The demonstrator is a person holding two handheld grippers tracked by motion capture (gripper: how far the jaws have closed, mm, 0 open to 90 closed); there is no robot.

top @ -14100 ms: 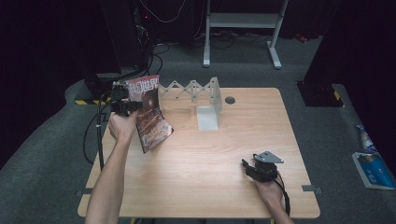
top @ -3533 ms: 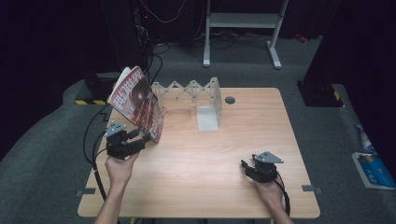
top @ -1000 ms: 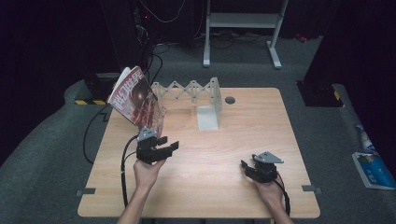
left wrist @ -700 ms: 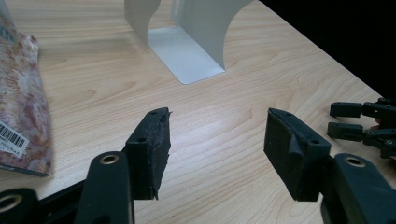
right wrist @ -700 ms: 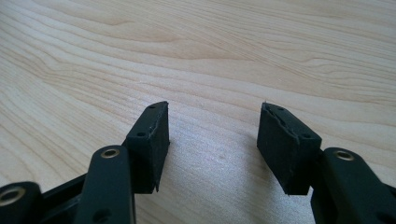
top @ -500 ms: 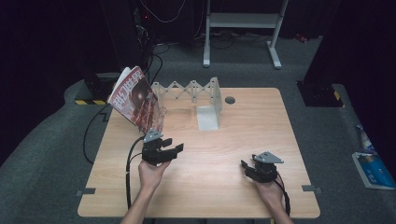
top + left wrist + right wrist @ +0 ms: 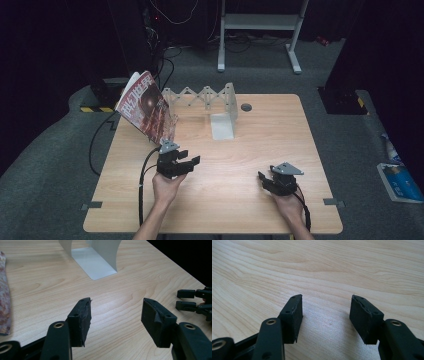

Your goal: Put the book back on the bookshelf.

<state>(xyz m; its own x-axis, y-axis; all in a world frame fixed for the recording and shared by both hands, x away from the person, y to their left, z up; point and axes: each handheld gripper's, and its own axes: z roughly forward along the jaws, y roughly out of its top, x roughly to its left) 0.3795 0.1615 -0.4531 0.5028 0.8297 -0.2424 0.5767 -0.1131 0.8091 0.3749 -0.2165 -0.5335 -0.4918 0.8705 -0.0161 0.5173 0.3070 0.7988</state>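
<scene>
A magazine with a red cover (image 7: 146, 106) stands tilted at the left end of a white folding rack (image 7: 202, 95) on the wooden table (image 7: 260, 135); its edge (image 7: 4, 292) shows at the left of the left gripper view. My left gripper (image 7: 192, 161) rests on the table just in front of the magazine, jaws open and empty (image 7: 116, 312), pointing right. My right gripper (image 7: 261, 177) lies near the front right of the table, also open with nothing between its jaws (image 7: 325, 306); its fingertips (image 7: 186, 293) appear at the right of the left gripper view.
A white bookend (image 7: 223, 120) stands at the rack's right end, its base plate (image 7: 93, 263) ahead of my left gripper. A small dark grommet (image 7: 246, 106) sits at the back of the table. Cables trail off the table's left side. A metal stand (image 7: 260, 20) is on the floor behind.
My left gripper, empty, has slid a little to the right across the table, away from the magazine. The magazine stays leaning on the rack. The right gripper has not moved.
</scene>
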